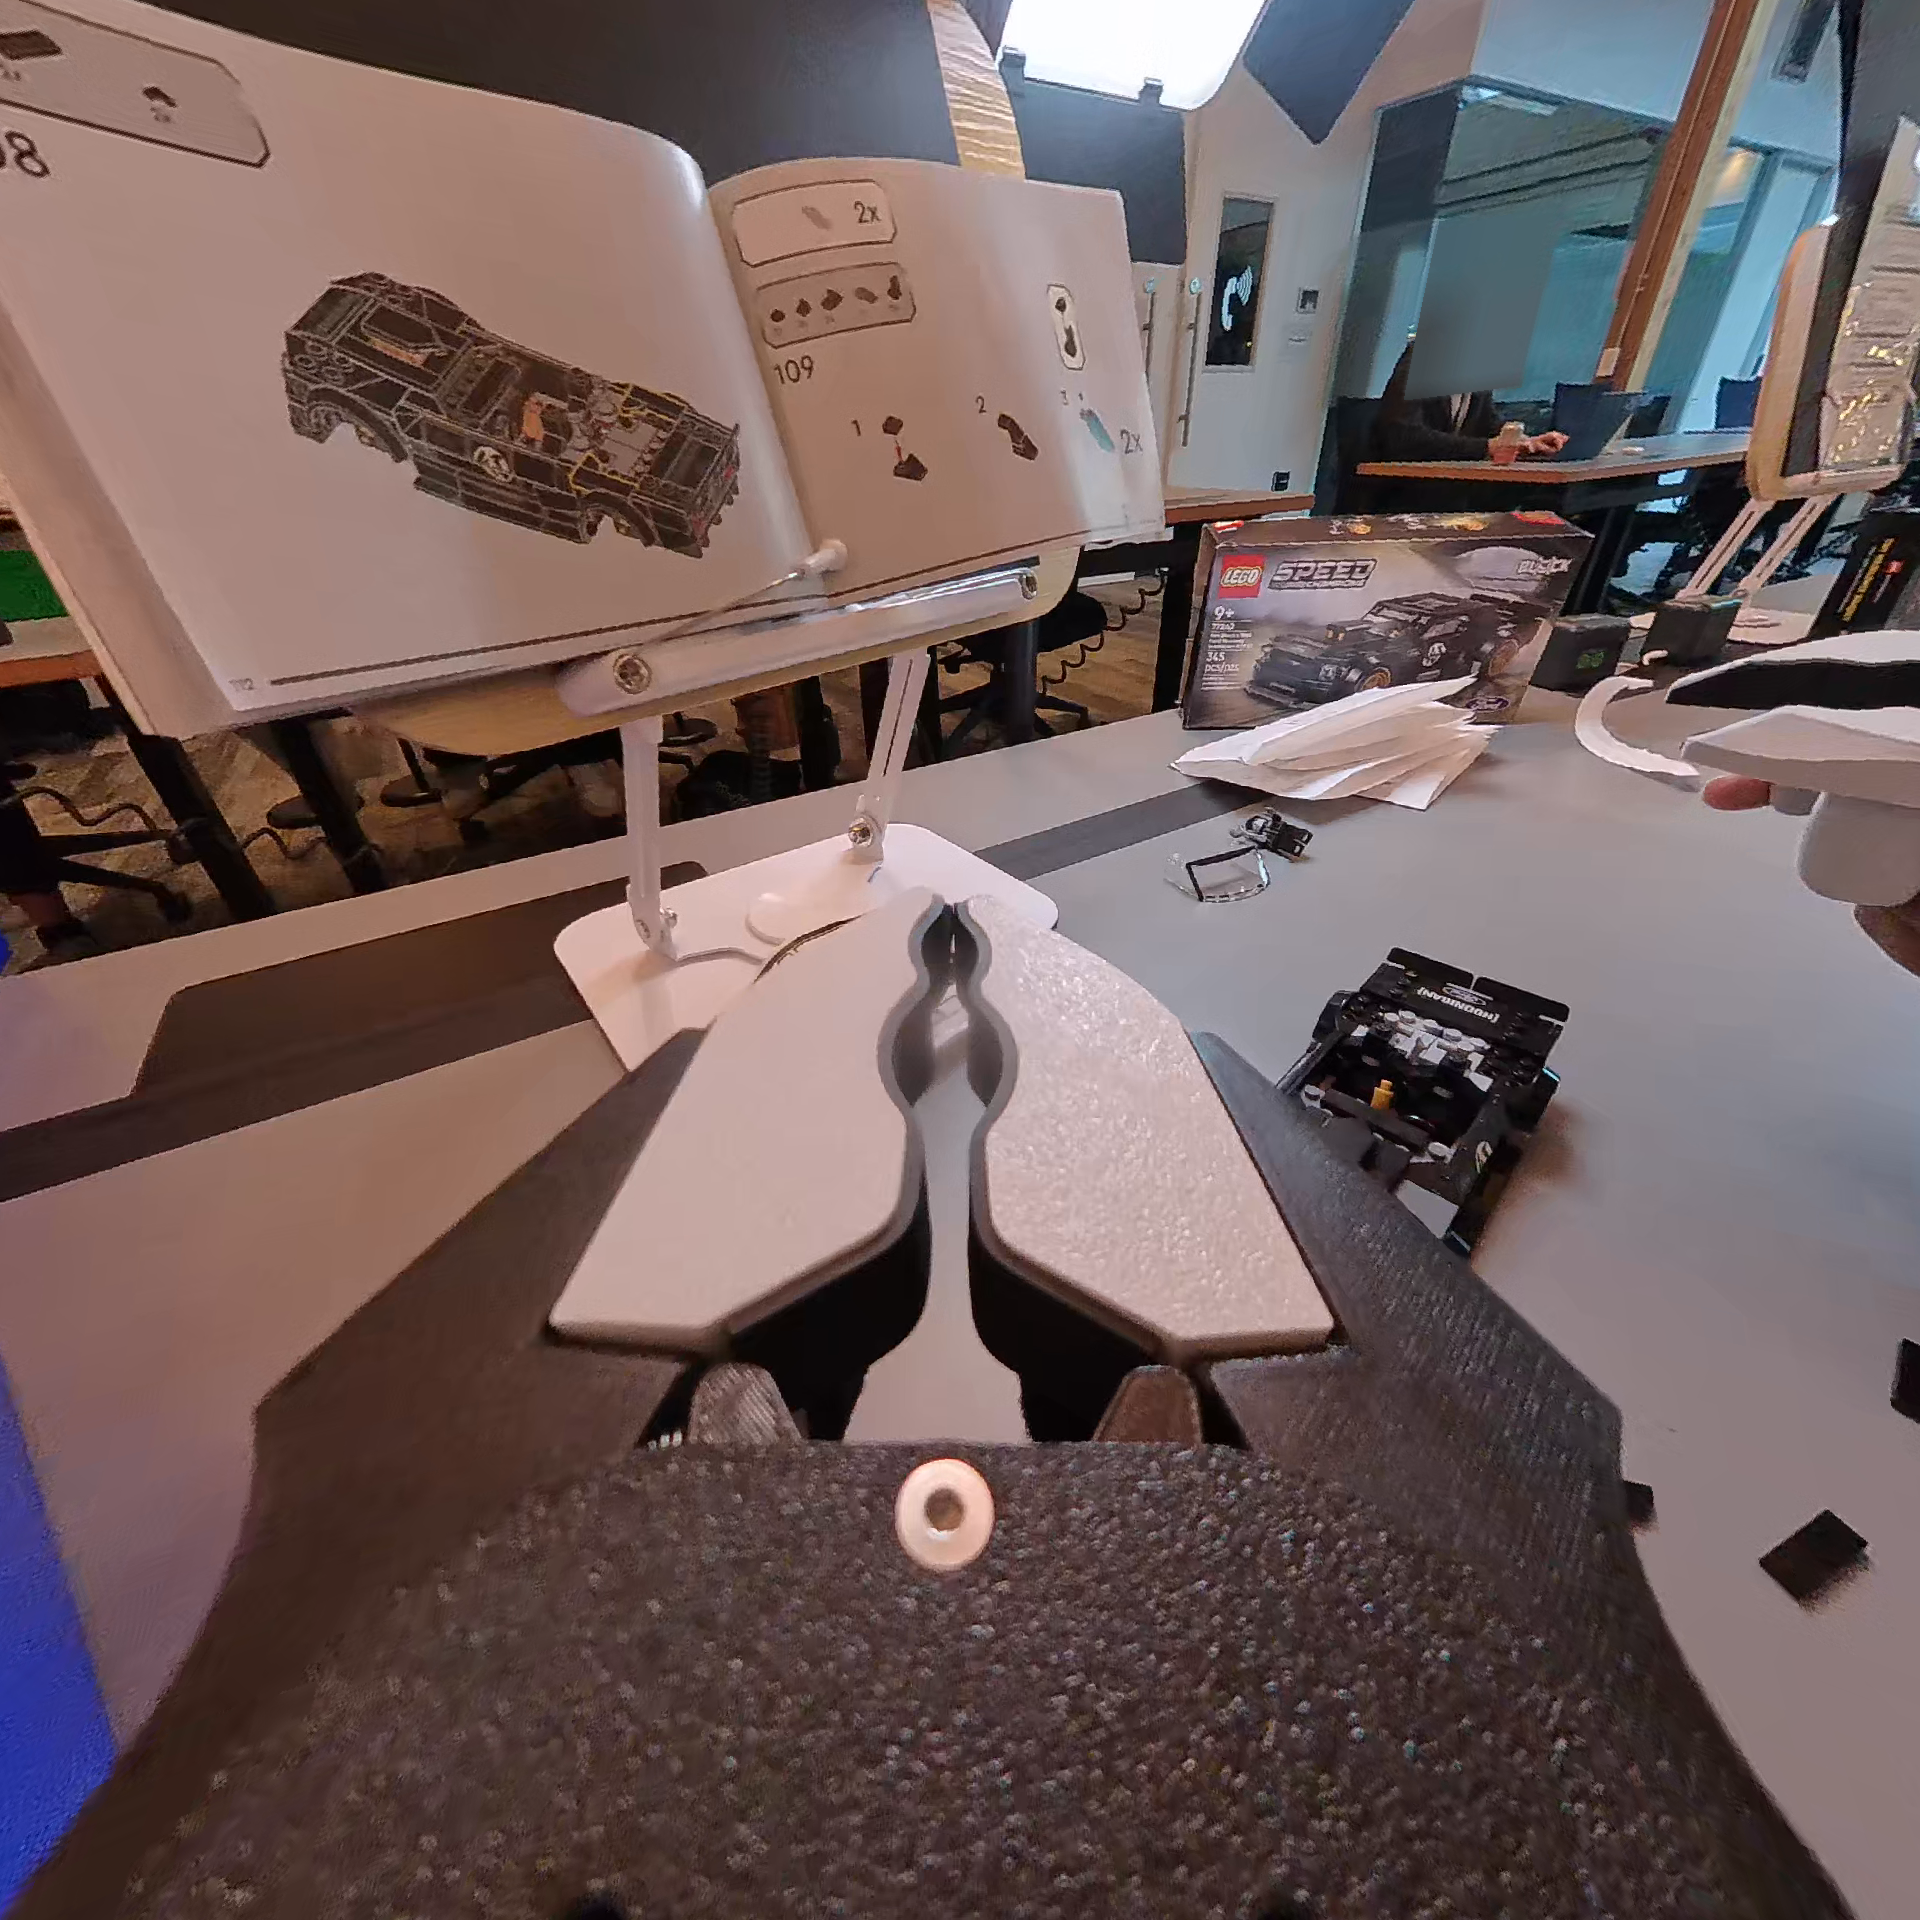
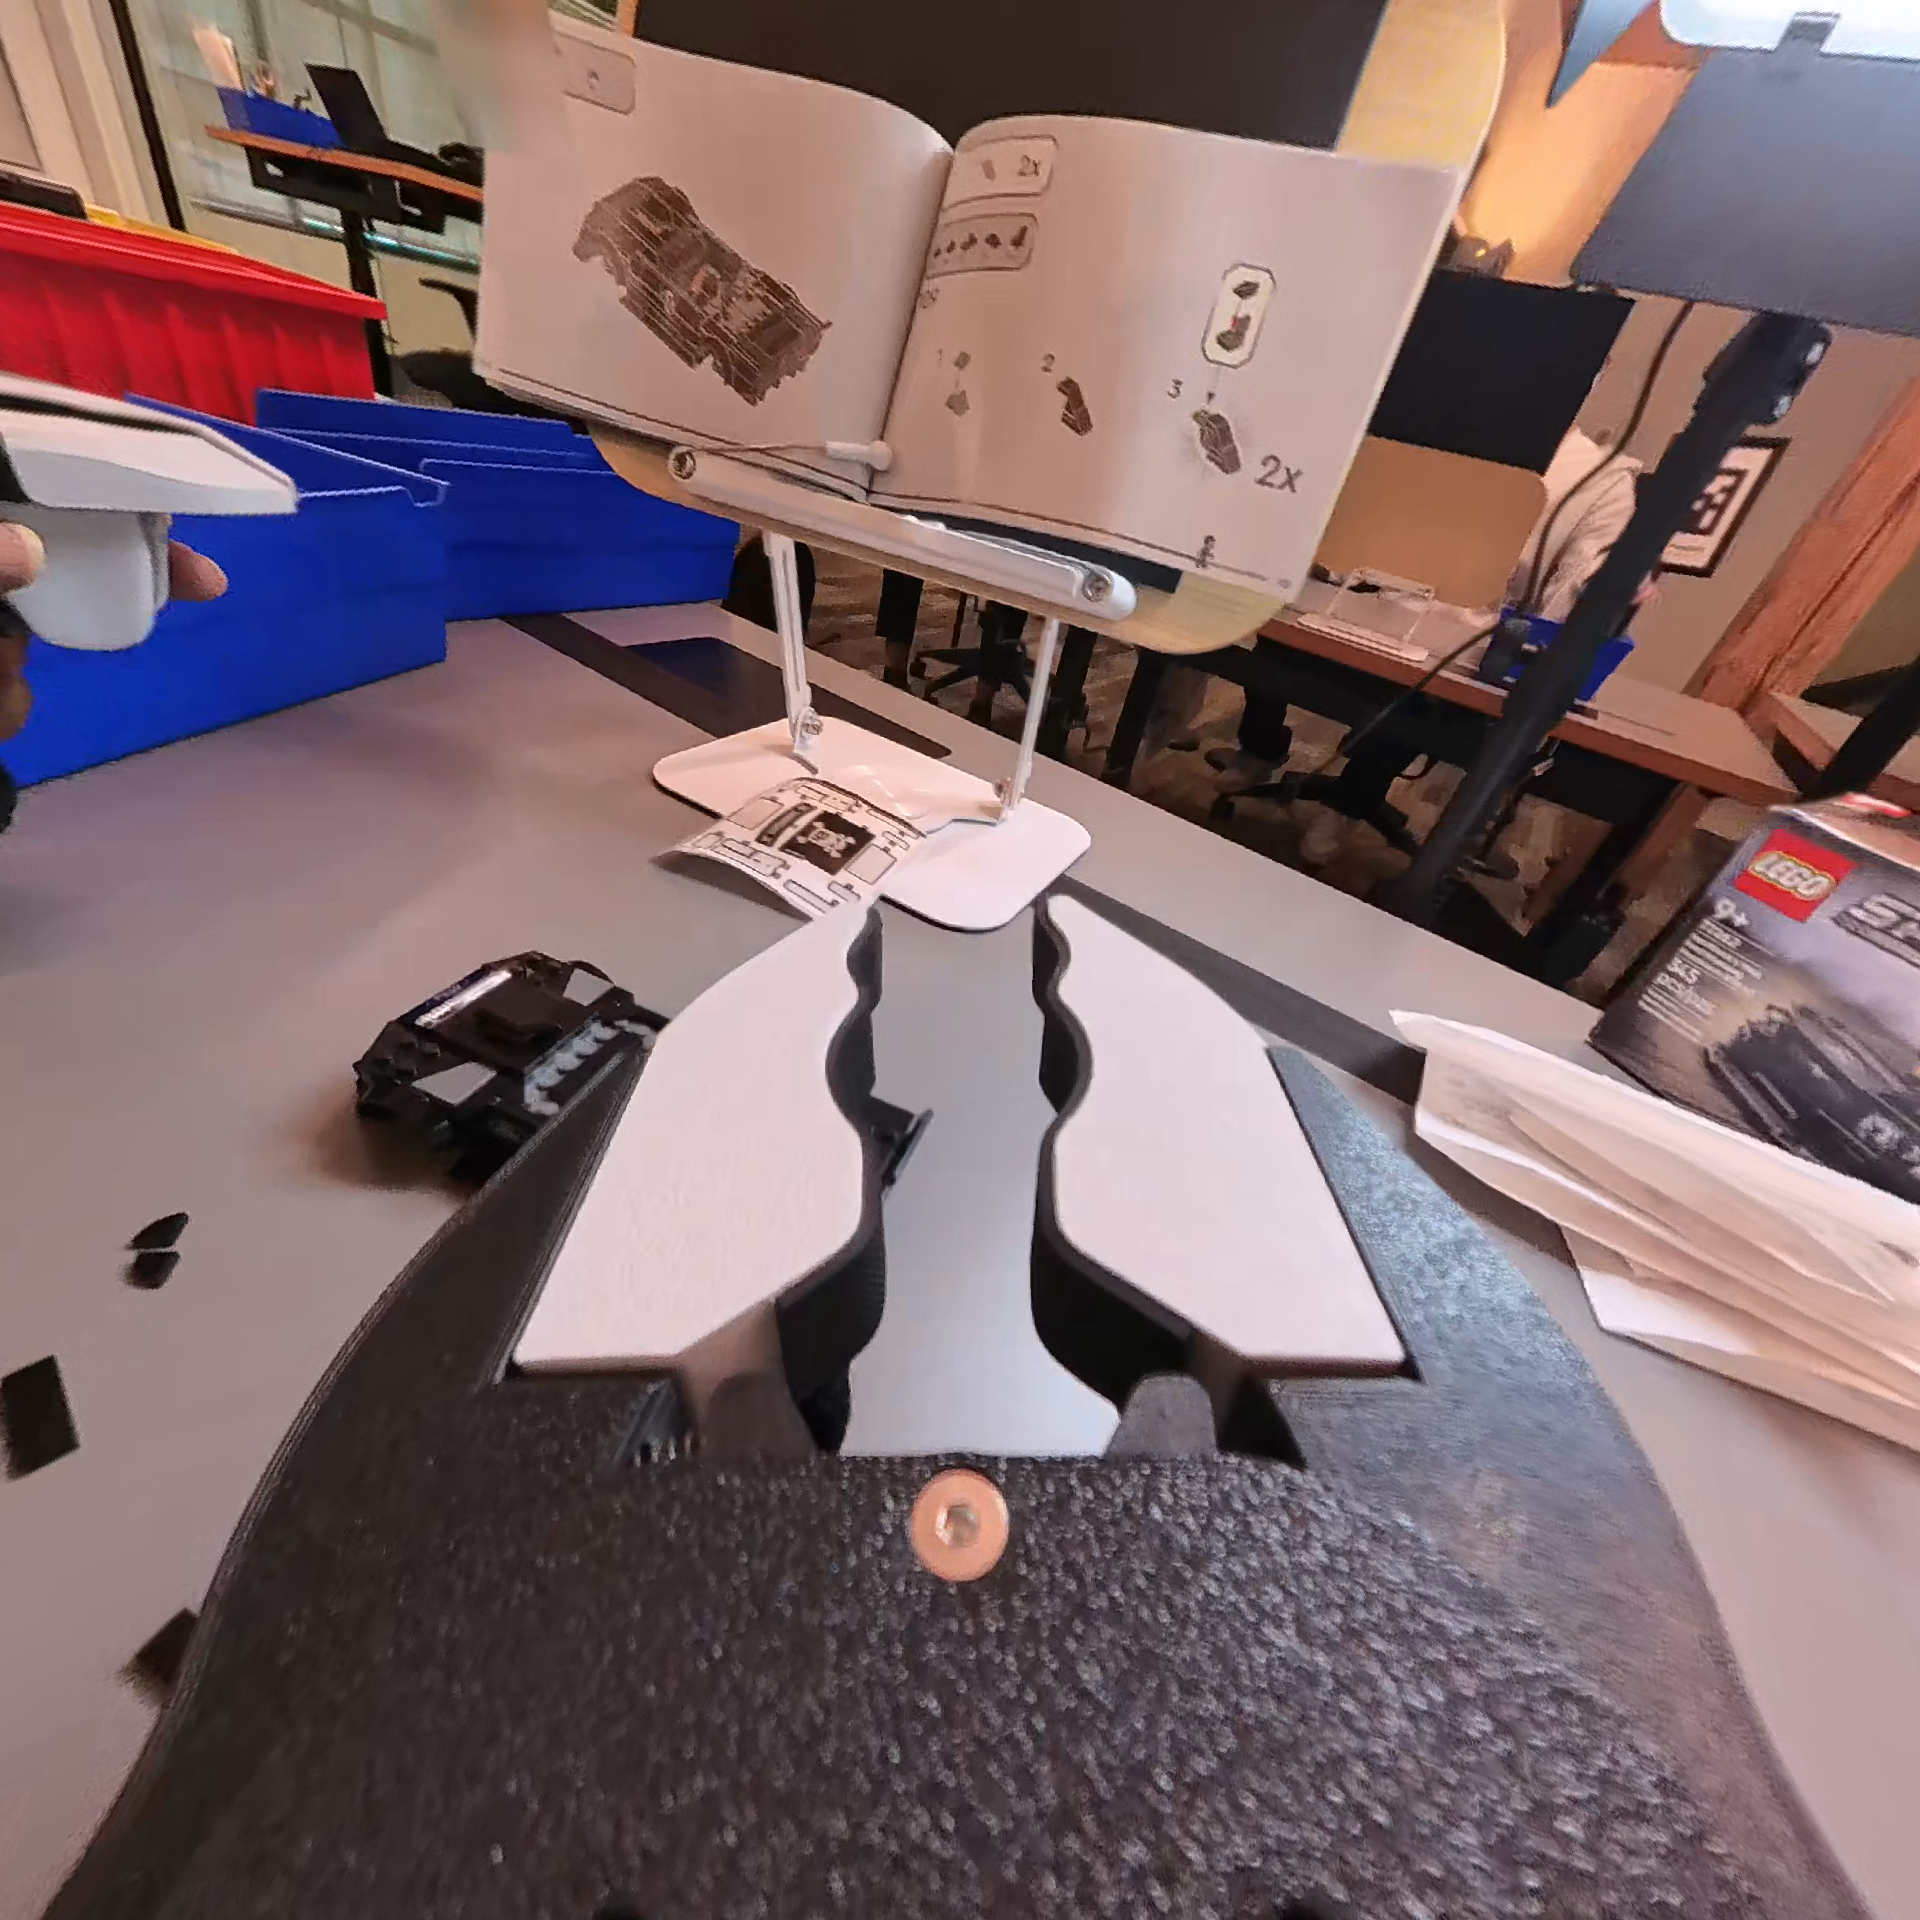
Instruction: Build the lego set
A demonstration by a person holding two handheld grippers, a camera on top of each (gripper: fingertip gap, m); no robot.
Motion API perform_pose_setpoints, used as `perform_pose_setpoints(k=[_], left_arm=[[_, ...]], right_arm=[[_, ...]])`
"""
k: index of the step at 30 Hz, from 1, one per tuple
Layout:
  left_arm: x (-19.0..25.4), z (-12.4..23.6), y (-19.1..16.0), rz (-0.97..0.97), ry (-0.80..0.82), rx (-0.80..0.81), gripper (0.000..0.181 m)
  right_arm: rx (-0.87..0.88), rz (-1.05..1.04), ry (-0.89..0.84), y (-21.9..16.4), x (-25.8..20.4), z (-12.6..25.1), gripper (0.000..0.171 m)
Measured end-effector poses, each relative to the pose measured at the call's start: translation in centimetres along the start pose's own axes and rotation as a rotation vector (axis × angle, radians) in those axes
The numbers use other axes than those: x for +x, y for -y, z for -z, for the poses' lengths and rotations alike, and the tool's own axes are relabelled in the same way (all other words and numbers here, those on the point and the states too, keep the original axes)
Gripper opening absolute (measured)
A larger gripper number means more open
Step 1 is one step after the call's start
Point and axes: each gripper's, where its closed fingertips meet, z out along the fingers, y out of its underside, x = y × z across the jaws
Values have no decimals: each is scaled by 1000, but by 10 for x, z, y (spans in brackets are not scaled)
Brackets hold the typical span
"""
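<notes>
A partly built black lego car (image 1: 1423, 1081) sits on the grey table, to the right of my left gripper (image 1: 951, 920), which is shut with nothing visible between its tips. In the right wrist view the car (image 2: 499, 1049) lies left of my right gripper (image 2: 958, 912), which is open and empty above the table. A small black piece (image 2: 899, 1127) shows between its fingers, lower down. Loose black pieces lie on the table (image 1: 1813, 1553) (image 2: 36, 1413). The open instruction booklet (image 1: 468, 395) (image 2: 883, 291) rests on a white stand.
The lego box (image 1: 1382, 613) (image 2: 1766, 977) and empty paper bags (image 1: 1340, 748) (image 2: 1662, 1195) lie at the right. A sticker sheet (image 2: 810, 831) lies at the stand's base. A clear windshield piece (image 1: 1221, 873) lies beyond the car. Blue bins (image 2: 416, 520) stand at the left. Spacing between my two grippers at the tips: around 25 cm.
</notes>
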Motion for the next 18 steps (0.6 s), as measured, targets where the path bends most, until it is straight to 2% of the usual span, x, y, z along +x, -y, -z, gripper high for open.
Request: perform_pose_setpoints(k=[7, 18], left_arm=[[-6, -3, -7, 24, 4, -13, 0], [-4, -7, -18, -29, 5, -57, 2]], right_arm=[[19, 32, 30, 9, -22, -14, 28], [7, -28, 67, -2, -22, -4, 27]])
